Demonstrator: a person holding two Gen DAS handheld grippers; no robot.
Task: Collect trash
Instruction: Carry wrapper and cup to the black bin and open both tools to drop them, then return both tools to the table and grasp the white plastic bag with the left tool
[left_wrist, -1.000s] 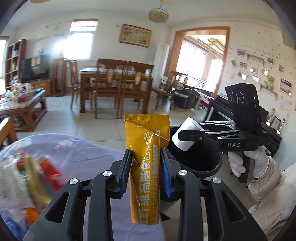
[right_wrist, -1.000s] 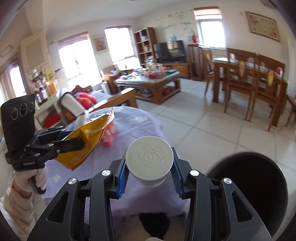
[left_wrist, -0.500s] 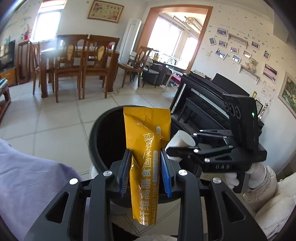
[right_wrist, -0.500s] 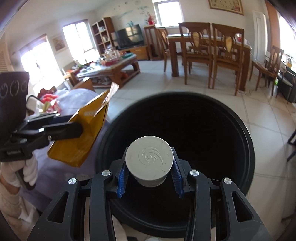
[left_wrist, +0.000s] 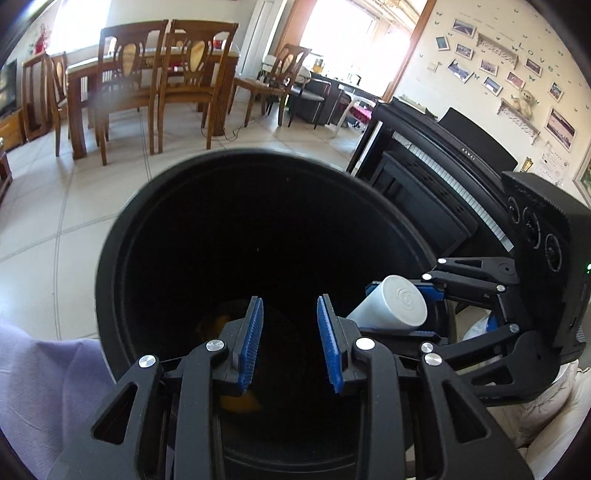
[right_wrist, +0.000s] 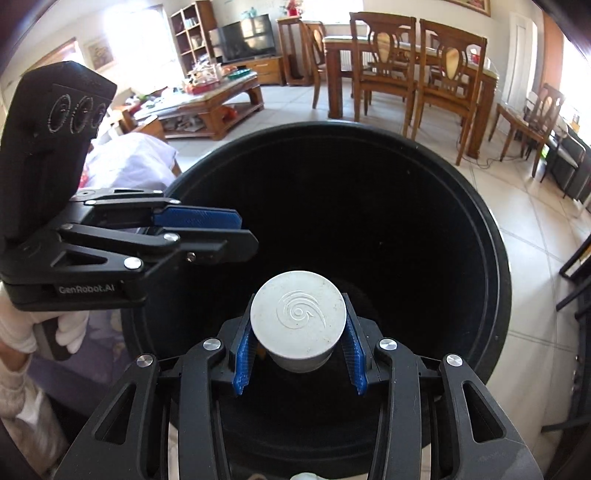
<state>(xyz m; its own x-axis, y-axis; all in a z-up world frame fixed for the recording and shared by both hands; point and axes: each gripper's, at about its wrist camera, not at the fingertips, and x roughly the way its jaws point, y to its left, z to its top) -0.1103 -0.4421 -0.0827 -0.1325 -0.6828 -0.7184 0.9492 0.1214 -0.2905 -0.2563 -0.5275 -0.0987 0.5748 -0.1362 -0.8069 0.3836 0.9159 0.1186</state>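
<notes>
A large black trash bin (left_wrist: 122, 236) fills both views, its rim (right_wrist: 495, 236) close below the grippers. My left gripper (left_wrist: 290, 339) is open and empty over the bin's mouth. A yellow snack packet (left_wrist: 236, 400) lies dimly at the bottom of the bin. My right gripper (right_wrist: 298, 349) is shut on a white paper cup (right_wrist: 298, 317), bottom toward the camera, held over the bin. The cup also shows in the left wrist view (left_wrist: 391, 306), at the bin's right rim. The left gripper also shows in the right wrist view (right_wrist: 207, 230), at the left.
A lilac-clothed table (left_wrist: 40, 387) sits left of the bin. A black piano (left_wrist: 443, 177) stands to the right. A wooden dining table with chairs (right_wrist: 410, 70) and a coffee table (right_wrist: 214, 99) stand on the tiled floor beyond.
My left gripper opened and let go of the yellow packet, which dropped into the bin. Both grippers moved closer over the bin's mouth. The cup stays gripped.
</notes>
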